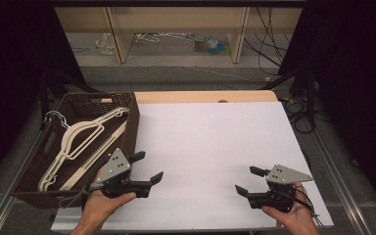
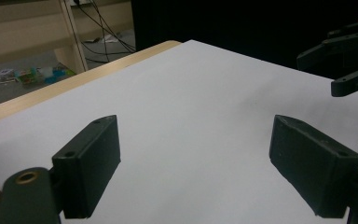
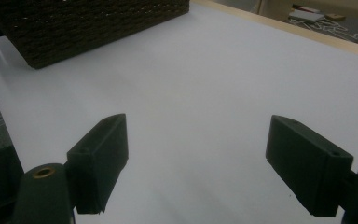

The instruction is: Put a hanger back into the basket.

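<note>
the hangers (image 1: 81,147), cream-coloured and lying overlapped, sit inside the dark woven basket (image 1: 127,105) at the left edge of the worktop (image 1: 210,142), with their wire hooks (image 1: 54,117) toward the basket's far left corner. nothing else lies on the white sheet beside the basket.

the left gripper (image 1: 147,169) hangs just beside the basket's near right corner, over bare sheet, its jaws spread wide with nothing between them; the left gripper view shows both pads apart over plain white surface (image 2: 191,140). the right gripper (image 1: 248,180) is well apart from the basket, across the worktop, jaws also spread and empty, and its own view looks back toward the basket's woven wall (image 3: 88,23).

judging from how things lie, the work looks to be either at a pause with the hangers stowed, or about to lift one out. if a hanger is to come out, the left gripper is the natural one, being nearest. it would do best to come over the basket rim from above, pick the topmost hanger on a straight stretch of its arm rather than near the hooks, and close fully before lifting. the hangers overlap, so a slow lift would show whether a second one is snagged and coming along.
</note>
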Motion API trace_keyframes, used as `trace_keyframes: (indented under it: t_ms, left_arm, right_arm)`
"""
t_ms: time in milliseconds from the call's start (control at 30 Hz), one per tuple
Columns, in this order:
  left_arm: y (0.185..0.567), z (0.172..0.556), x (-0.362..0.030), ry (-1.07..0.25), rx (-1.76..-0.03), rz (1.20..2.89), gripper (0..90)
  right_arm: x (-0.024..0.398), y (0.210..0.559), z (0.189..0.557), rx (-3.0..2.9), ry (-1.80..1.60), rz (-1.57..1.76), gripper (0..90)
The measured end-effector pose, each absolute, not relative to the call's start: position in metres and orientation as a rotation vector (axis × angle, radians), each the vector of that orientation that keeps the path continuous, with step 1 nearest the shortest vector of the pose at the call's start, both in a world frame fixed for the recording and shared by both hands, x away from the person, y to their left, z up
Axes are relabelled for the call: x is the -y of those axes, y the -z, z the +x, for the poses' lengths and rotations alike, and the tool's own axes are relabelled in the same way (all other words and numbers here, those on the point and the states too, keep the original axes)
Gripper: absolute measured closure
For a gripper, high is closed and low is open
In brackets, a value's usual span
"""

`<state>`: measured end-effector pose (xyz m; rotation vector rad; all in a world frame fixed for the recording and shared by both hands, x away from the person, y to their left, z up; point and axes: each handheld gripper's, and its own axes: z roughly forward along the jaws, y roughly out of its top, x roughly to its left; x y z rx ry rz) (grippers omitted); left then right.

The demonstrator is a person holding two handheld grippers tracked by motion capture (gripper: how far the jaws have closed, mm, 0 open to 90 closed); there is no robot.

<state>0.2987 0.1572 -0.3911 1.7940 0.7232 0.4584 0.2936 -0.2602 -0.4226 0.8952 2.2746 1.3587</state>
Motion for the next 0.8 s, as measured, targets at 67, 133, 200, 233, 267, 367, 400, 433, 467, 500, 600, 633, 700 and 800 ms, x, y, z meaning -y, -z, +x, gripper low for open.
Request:
trace_keyframes:
  t_ms: [67,133,200,233,267,367,400,433,467,500,600,633,700,800]
  left_arm:
    - [0.394,0.298,-0.156,-0.46,-0.724,1.803,16.2]
    - [0.397,0.297,-0.153,-0.462,-0.724,1.805,16.3]
    - [0.401,0.295,-0.152,-0.466,-0.717,1.818,16.2]
    - [0.403,0.293,-0.15,-0.464,-0.716,1.817,16.2]
    - [0.405,0.293,-0.15,-0.473,-0.704,1.829,16.3]
    - [0.411,0.289,-0.147,-0.462,-0.71,1.833,16.3]
    - [0.412,0.288,-0.147,-0.467,-0.697,1.842,16.3]
    - [0.414,0.286,-0.146,-0.469,-0.687,1.848,16.4]
    - [0.416,0.284,-0.144,-0.471,-0.681,1.851,16.4]
    - [0.418,0.283,-0.143,-0.476,-0.669,1.858,16.4]
    - [0.423,0.278,-0.141,-0.485,-0.652,1.872,16.4]
    - [0.425,0.276,-0.14,-0.482,-0.656,1.864,16.6]
    - [0.429,0.273,-0.138,-0.48,-0.654,1.86,16.7]
    - [0.434,0.269,-0.137,-0.51,-0.624,1.884,16.7]
  right_arm:
    - [0.26,0.423,0.294,-2.274,-1.359,0.893,22.0]
    - [0.26,0.423,0.293,-2.274,-1.358,0.89,22.0]
    - [0.26,0.423,0.293,-2.273,-1.361,0.893,21.9]
    - [0.261,0.423,0.293,-2.262,-1.361,0.879,21.8]
    - [0.261,0.422,0.292,-2.268,-1.363,0.889,21.8]
    - [0.261,0.422,0.292,-2.263,-1.365,0.868,21.8]
    - [0.261,0.422,0.292,-2.254,-1.37,0.865,21.7]
    - [0.26,0.421,0.291,-2.266,-1.372,0.88,21.6]
    - [0.259,0.421,0.29,-2.265,-1.369,0.88,21.6]
    - [0.259,0.421,0.29,-2.261,-1.373,0.876,21.6]
    - [0.258,0.422,0.29,-2.263,-1.374,0.863,21.3]
    - [0.258,0.422,0.29,-2.256,-1.376,0.854,21.1]
    - [0.257,0.422,0.288,-2.259,-1.384,0.86,20.8]
    - [0.256,0.421,0.288,-2.251,-1.409,0.854,20.5]
